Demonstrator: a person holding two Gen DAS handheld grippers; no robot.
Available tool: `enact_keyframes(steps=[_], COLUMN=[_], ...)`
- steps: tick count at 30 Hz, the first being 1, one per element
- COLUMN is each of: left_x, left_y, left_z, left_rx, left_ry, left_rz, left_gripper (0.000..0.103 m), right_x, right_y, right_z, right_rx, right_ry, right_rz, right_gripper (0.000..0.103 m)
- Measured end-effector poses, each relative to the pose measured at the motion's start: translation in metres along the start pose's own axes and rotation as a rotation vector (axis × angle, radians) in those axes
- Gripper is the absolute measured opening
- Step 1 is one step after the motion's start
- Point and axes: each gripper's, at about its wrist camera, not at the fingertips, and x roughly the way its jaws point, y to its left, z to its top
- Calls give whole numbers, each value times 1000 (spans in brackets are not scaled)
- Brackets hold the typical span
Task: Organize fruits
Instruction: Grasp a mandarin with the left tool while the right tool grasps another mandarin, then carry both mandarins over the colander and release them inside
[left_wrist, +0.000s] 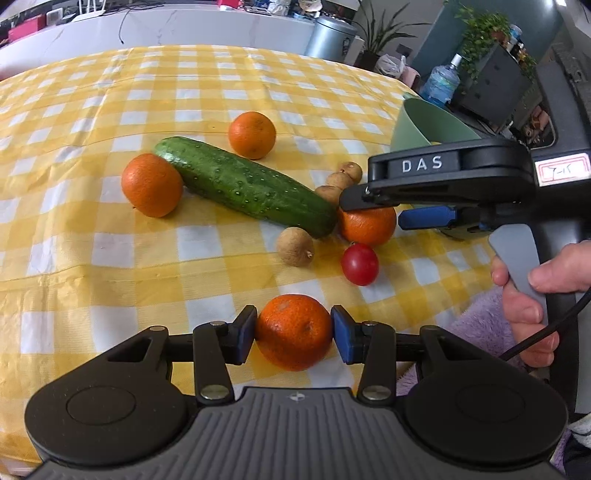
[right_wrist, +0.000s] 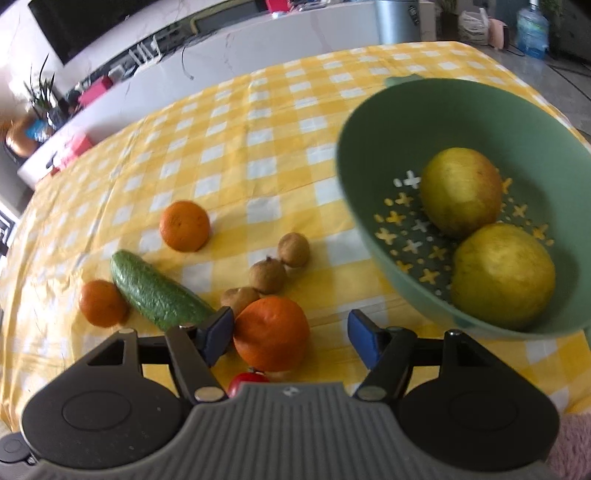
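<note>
Pinching the near orange (left_wrist: 293, 336) across its middle, the left gripper (left_wrist: 293, 332) holds a light, yielding fruit, while the right gripper (right_wrist: 291, 338) gapes around another orange (right_wrist: 271, 334).

A table is covered by a yellow and white checked cloth (left_wrist: 110, 236). Laid on it are oranges (left_wrist: 151, 184), a cucumber (left_wrist: 243, 186), small brown fruits (left_wrist: 295, 246), perhaps longans, a red tomato (left_wrist: 359, 264) and a green bowl (right_wrist: 369, 206).
</note>
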Motion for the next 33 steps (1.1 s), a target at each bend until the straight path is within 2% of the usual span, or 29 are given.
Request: enact_keyframes(steps=[2, 3, 5, 8, 10, 13, 19, 21, 22, 24, 25, 30, 33], left_x=[0, -1, -2, -4, -6, -7, -10, -13, -14, -16, -17, -29, -39], left_y=[2, 2, 4, 6, 9, 12, 15, 14, 14, 14, 14, 17, 16], left_z=[0, 0, 0, 1, 1, 1, 2, 2, 1, 0, 0, 0, 3], left_rx=[-9, -13, -28, -50, -62, -75, -102, -98, -97, -98, -102, -130, -140], left_ry=[-1, -1, -1, -5, -9, -12, -9, -13, -15, -19, -22, -45, -69], left_rz=[-3, -3, -3, 9, 20, 30, 29, 40, 46, 57, 61, 60, 54], left_gripper=[49, 49, 49, 49, 49, 49, 49, 49, 49, 49, 49, 49, 49], right_x=[2, 2, -1, -4, -4, -2, -1, 1, 2, 3, 2, -2, -13], right_y=[3, 3, 3, 2, 3, 6, -1, -5, -6, -8, -9, -11, -17], right_z=[0, 0, 0, -3, -6, -8, -8, -7, -7, -7, -7, -8, -10], right_rx=[-12, -18, -23, -17, -14, -24, 17, 38, 48, 64, 66, 85, 112], right_ry=[6, 3, -5, -8, 3, 4, 17, 30, 34, 32, 29, 30, -5], right_rz=[-3, 0, 26, 46, 62, 47, 87, 94, 85, 91, 111, 135, 142], right_gripper=[65, 62, 50, 45, 44, 48, 45, 50, 56, 53, 42, 41, 41])
